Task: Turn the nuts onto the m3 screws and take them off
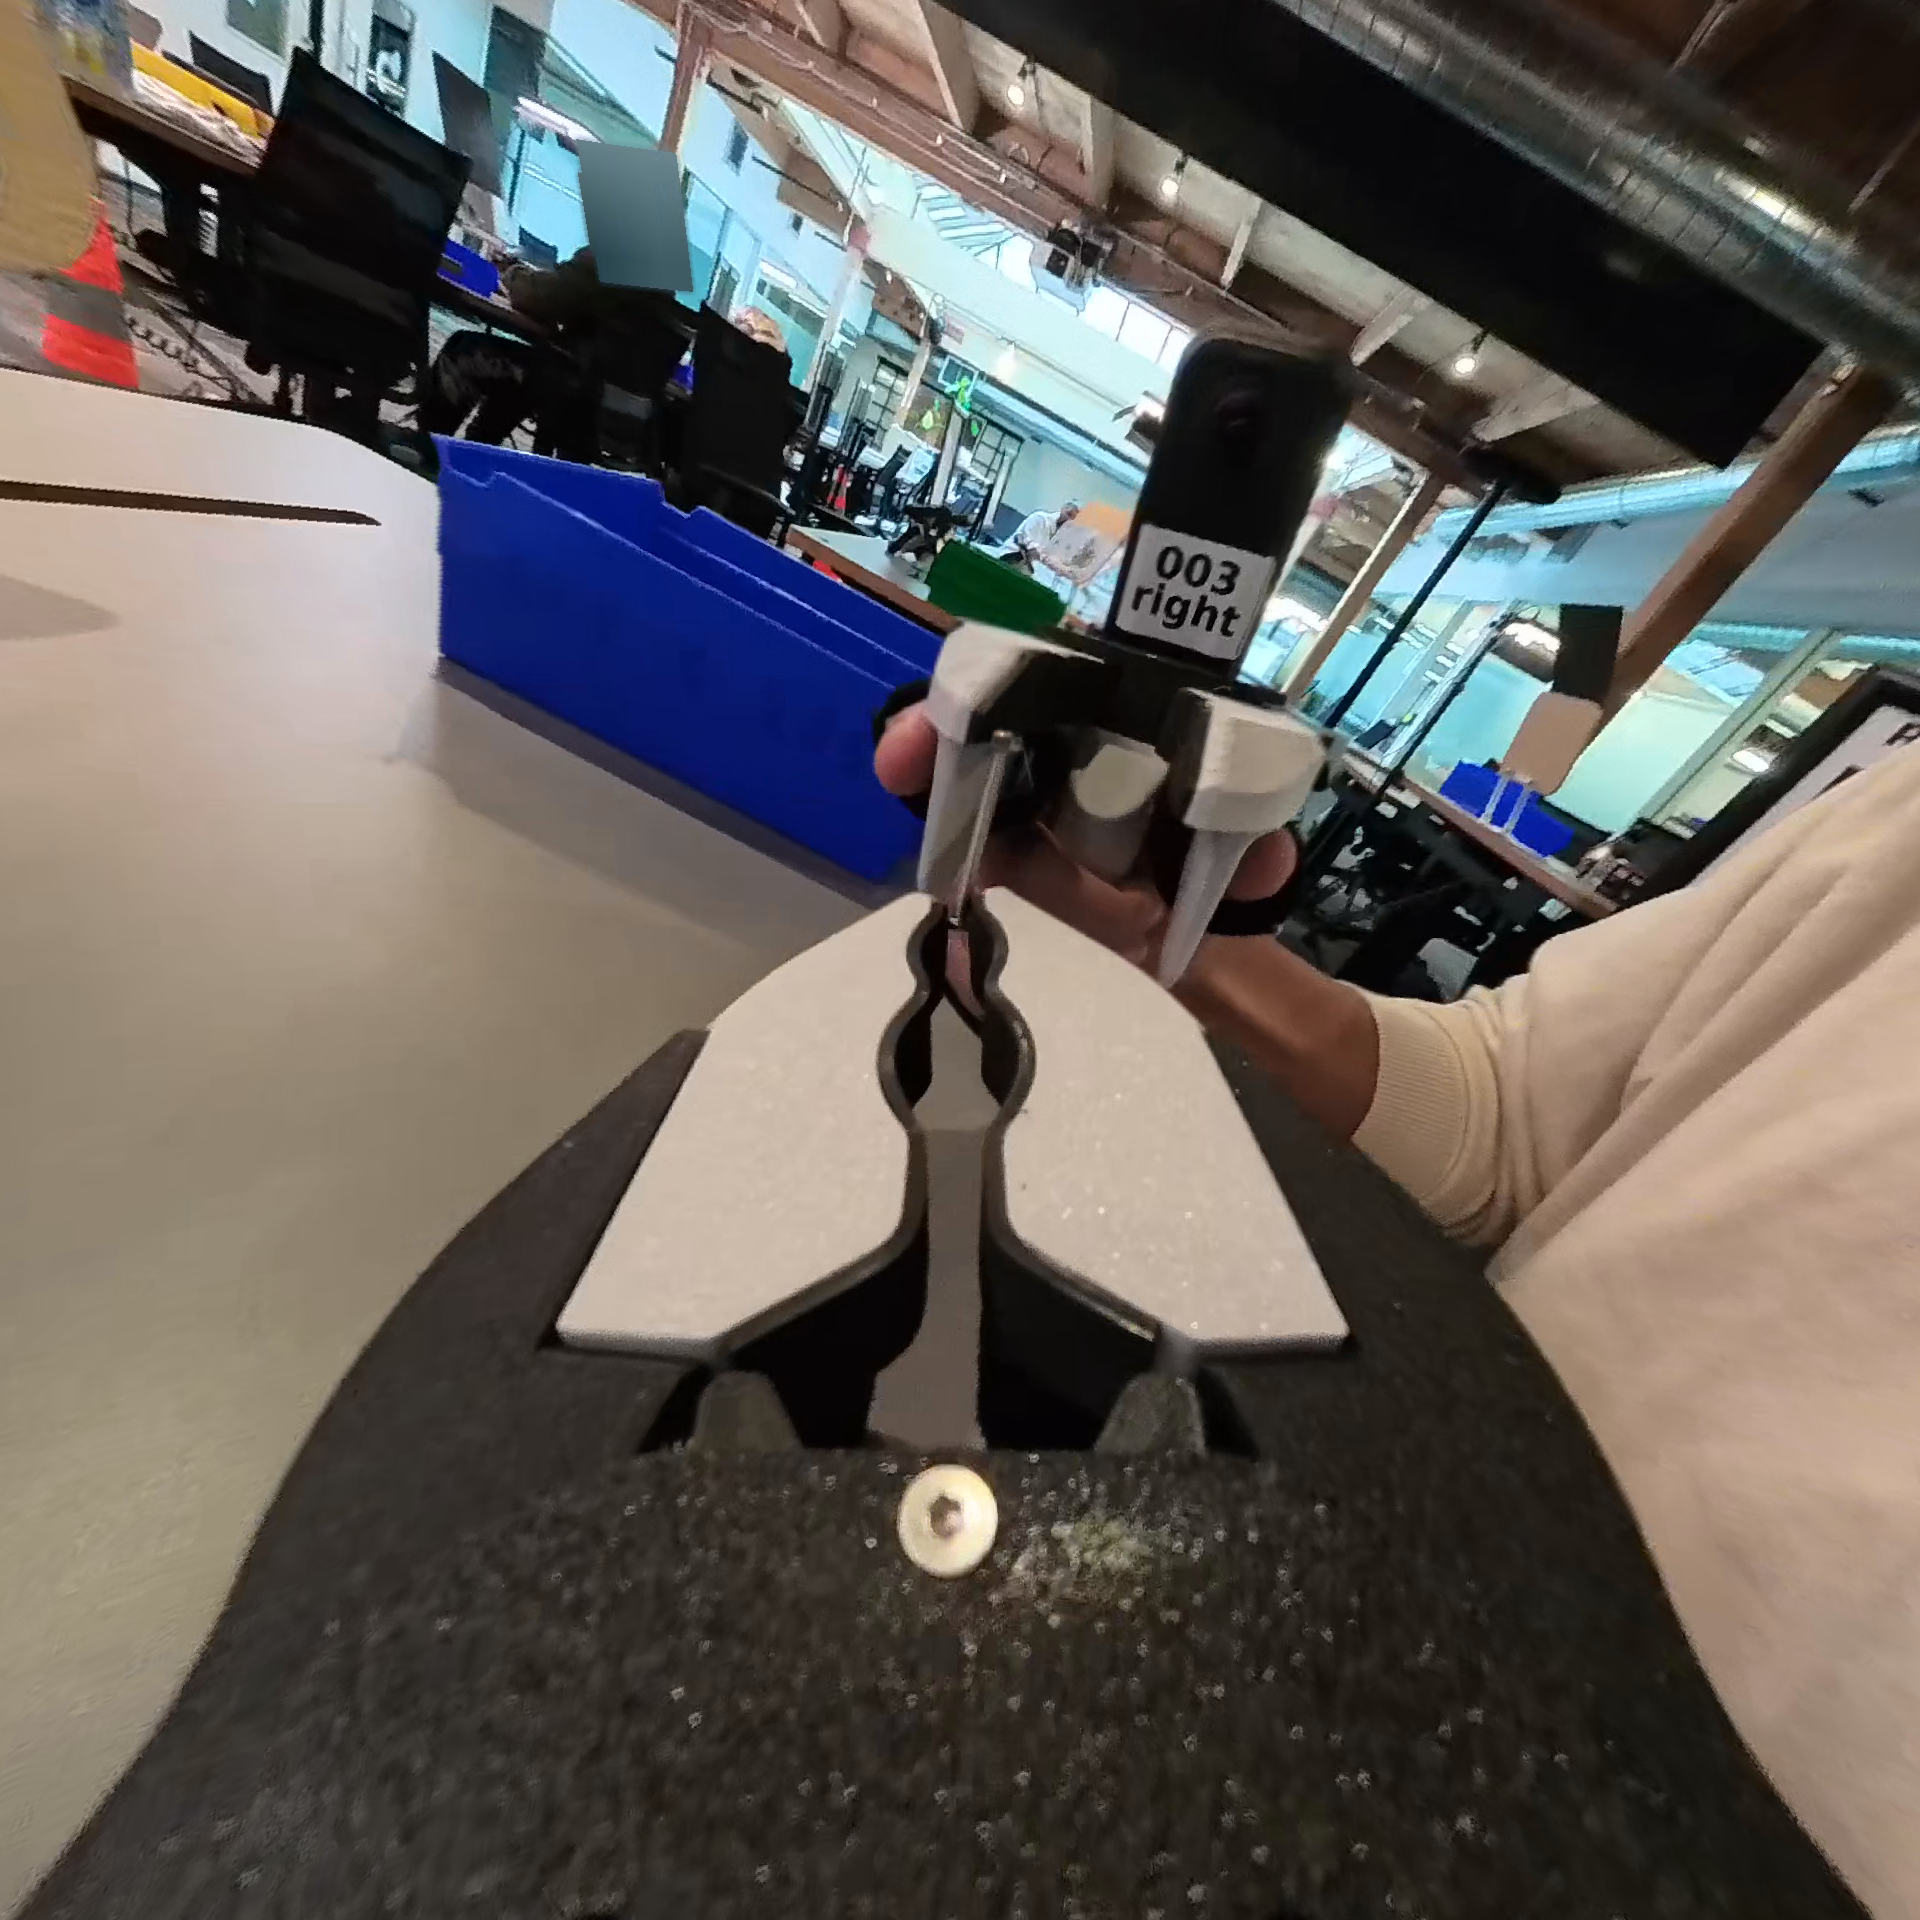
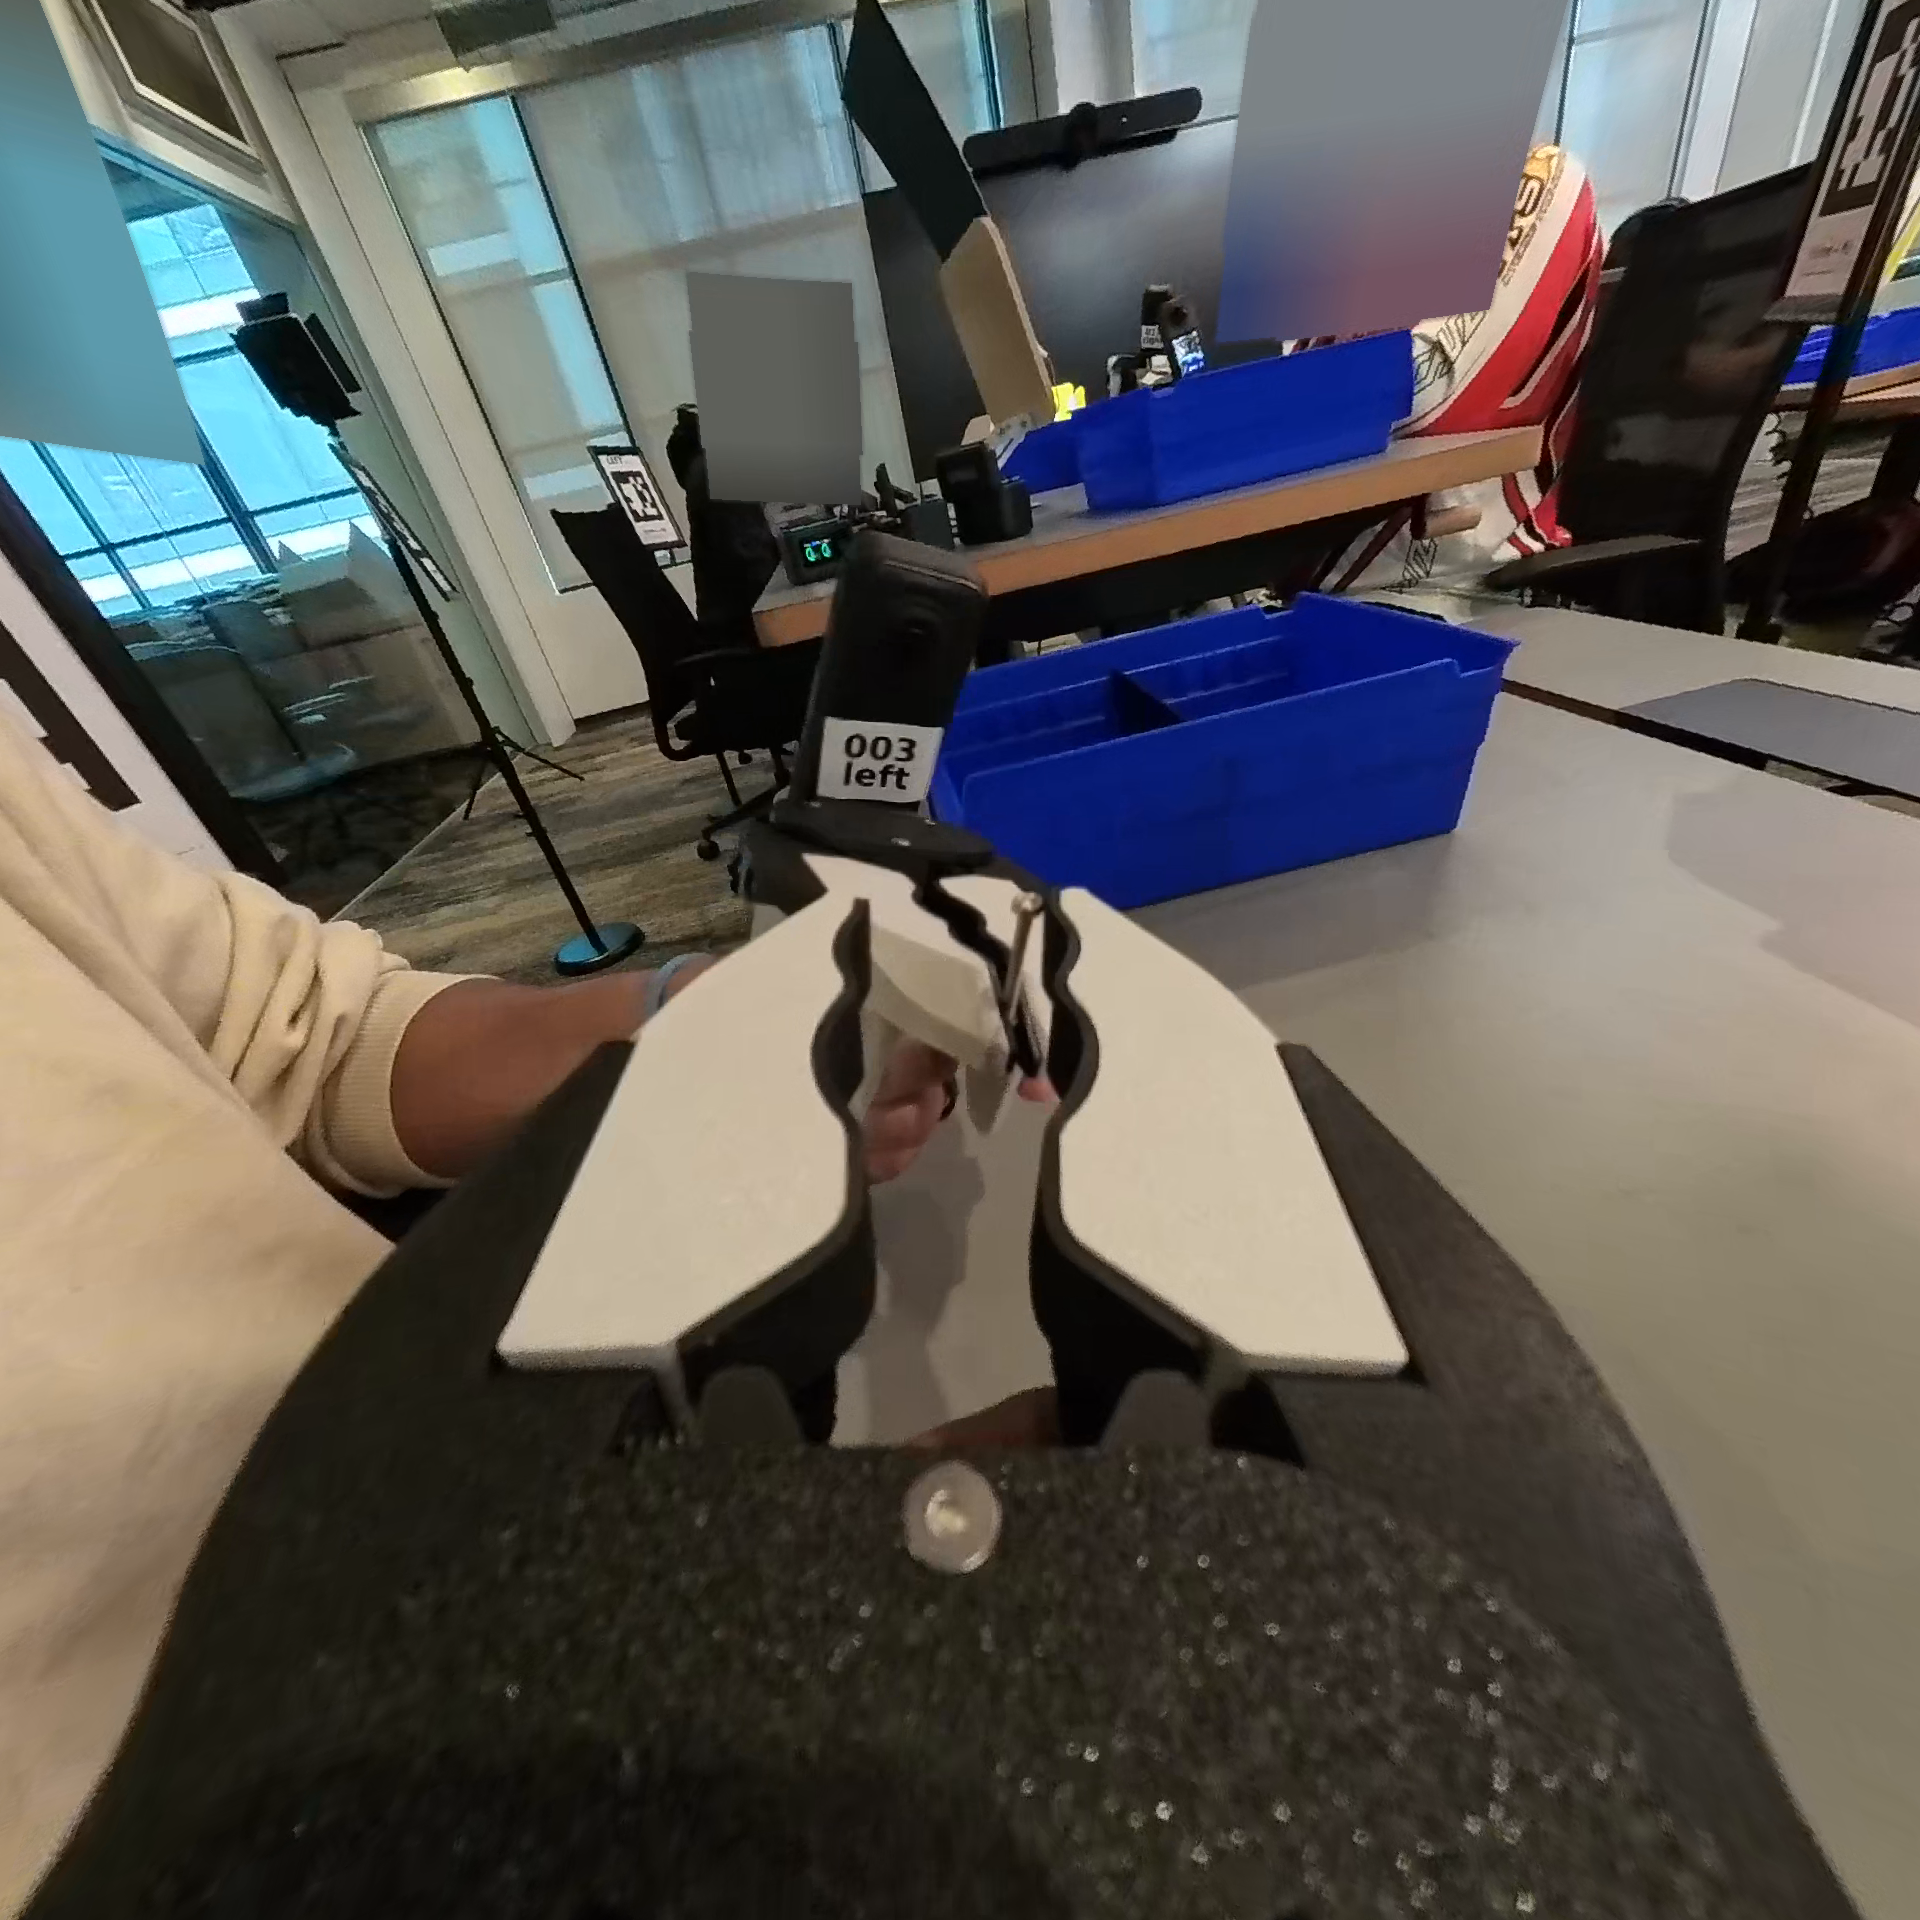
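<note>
Left gripper [image 1: 956, 925] fingers pinch the screw [image 1: 979, 821]; only the right view shows right gripper [image 2: 961, 935] fingers spread, empty.

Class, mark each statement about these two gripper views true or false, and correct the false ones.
1. The left gripper is shut on a screw. True.
2. The right gripper is clamped on the screw too. False: its fingers stand wide apart and hold nothing.
3. A blue bin stands on the grey table. True.
4. The screw lies flat on the table. False: it is held above the table, nearly upright, head up.
</note>
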Available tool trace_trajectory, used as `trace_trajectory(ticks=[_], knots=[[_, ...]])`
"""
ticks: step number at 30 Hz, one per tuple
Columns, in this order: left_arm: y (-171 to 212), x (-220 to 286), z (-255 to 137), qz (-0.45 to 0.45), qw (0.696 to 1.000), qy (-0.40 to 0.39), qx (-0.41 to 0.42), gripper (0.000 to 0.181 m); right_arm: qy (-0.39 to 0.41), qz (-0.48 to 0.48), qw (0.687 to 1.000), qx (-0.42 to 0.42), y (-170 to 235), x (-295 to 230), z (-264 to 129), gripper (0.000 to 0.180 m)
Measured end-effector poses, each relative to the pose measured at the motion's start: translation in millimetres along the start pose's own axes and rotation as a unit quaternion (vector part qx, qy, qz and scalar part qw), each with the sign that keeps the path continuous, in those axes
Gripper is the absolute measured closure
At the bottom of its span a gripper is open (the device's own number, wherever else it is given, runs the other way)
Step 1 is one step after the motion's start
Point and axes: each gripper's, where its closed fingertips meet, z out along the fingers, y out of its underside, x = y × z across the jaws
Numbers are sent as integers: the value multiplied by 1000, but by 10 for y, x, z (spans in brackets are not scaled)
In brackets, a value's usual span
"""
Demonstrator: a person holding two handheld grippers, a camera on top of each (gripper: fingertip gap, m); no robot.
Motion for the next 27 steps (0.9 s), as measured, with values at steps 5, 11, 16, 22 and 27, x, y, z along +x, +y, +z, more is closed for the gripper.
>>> trace_trajectory(ticks=[5, 11, 16, 22, 27], knots=[[-10, -8, -40, -2, 1000, 1, 4, 177, 16, 1, 1000, 14, -32, 61, -28, 149], [-15, -11, -47, -6, 1000, 0, 4, 177, -2, 3, 1000, 8, -24, -25, 73, 144], [-62, -38, -109, -23, 999, 6, 22, 178, 13, 5, 1000, 6, 8, 43, 3, 148], [-29, 5, -82, -4, 1000, 5, 3, 177, 8, 1, 1000, 2, -12, 3, 80, 148], [-64, -117, -151, -16, 1000, -15, 16, 178, 6, 2, 1000, 4, -12, -29, 30, 153]])
